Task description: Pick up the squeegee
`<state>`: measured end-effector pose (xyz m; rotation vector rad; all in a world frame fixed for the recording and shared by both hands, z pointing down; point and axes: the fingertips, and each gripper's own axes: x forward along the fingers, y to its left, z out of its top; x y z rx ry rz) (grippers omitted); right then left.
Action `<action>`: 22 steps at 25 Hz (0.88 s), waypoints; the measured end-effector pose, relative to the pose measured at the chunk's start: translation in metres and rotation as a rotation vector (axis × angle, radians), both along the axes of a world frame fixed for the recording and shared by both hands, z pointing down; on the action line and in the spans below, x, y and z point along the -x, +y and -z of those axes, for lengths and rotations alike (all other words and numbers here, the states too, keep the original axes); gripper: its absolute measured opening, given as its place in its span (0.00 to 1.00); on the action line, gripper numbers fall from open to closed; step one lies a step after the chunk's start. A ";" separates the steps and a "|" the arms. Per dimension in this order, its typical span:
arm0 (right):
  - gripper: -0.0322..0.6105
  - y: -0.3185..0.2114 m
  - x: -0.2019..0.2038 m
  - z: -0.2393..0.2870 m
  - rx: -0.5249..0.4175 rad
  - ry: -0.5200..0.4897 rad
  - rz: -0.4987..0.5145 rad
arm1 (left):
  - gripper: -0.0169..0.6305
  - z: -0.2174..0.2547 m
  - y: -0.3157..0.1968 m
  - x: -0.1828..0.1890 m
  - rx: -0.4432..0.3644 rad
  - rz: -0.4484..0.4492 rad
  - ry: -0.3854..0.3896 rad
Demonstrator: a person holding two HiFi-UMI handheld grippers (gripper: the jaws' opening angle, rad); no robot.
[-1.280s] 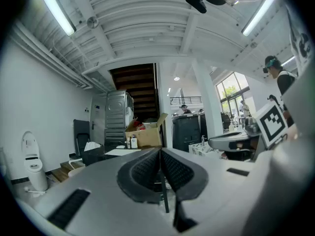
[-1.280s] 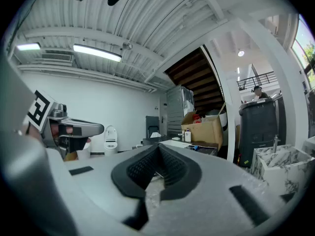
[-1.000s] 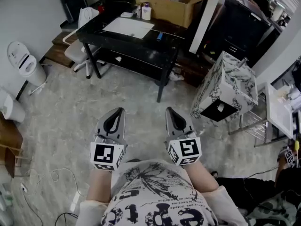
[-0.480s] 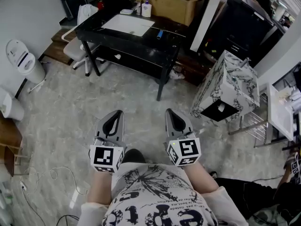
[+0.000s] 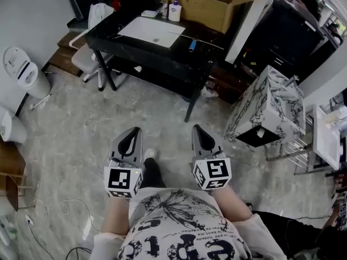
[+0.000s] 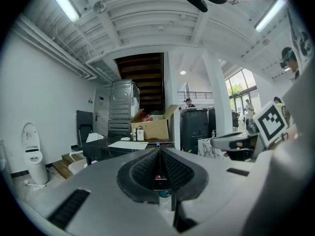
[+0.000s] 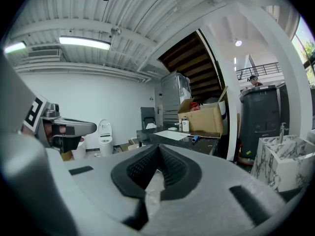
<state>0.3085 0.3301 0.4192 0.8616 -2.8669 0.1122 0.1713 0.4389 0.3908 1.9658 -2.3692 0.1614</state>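
A small blue-handled tool (image 5: 192, 44), which may be the squeegee, lies on the black table (image 5: 124, 41) far ahead of me, beside a white sheet (image 5: 149, 31). It shows again as a blue speck (image 7: 195, 138) in the right gripper view. My left gripper (image 5: 134, 130) and right gripper (image 5: 196, 128) are held side by side over the floor, well short of the table. Both point towards it. The left gripper (image 6: 158, 150) has its jaws together and nothing between them. The right gripper (image 7: 158, 146) is shut and empty too.
An open cardboard box (image 5: 211, 4) and a white bottle (image 5: 174, 10) stand at the table's far side. A marble-patterned cube (image 5: 265, 110) and a metal rack (image 5: 320, 140) stand at the right. A white chair (image 5: 87, 56) and a white bin (image 5: 24, 72) are at the left.
I have moved forward towards the black table, and both grippers came along, side by side and still shut. A shoe now shows on the floor between them.
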 end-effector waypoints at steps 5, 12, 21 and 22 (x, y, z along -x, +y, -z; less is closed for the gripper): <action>0.04 -0.058 0.071 0.003 -0.005 0.006 -0.065 | 0.05 0.005 -0.065 0.077 -0.010 -0.061 -0.002; 0.04 -0.145 0.167 0.017 0.008 -0.001 -0.183 | 0.05 0.026 -0.161 0.191 -0.008 -0.152 -0.013; 0.04 -0.227 0.221 0.004 0.052 0.020 -0.288 | 0.05 0.008 -0.252 0.254 0.039 -0.245 0.014; 0.04 -0.237 0.224 0.001 0.056 0.025 -0.294 | 0.05 0.005 -0.264 0.256 0.042 -0.253 0.017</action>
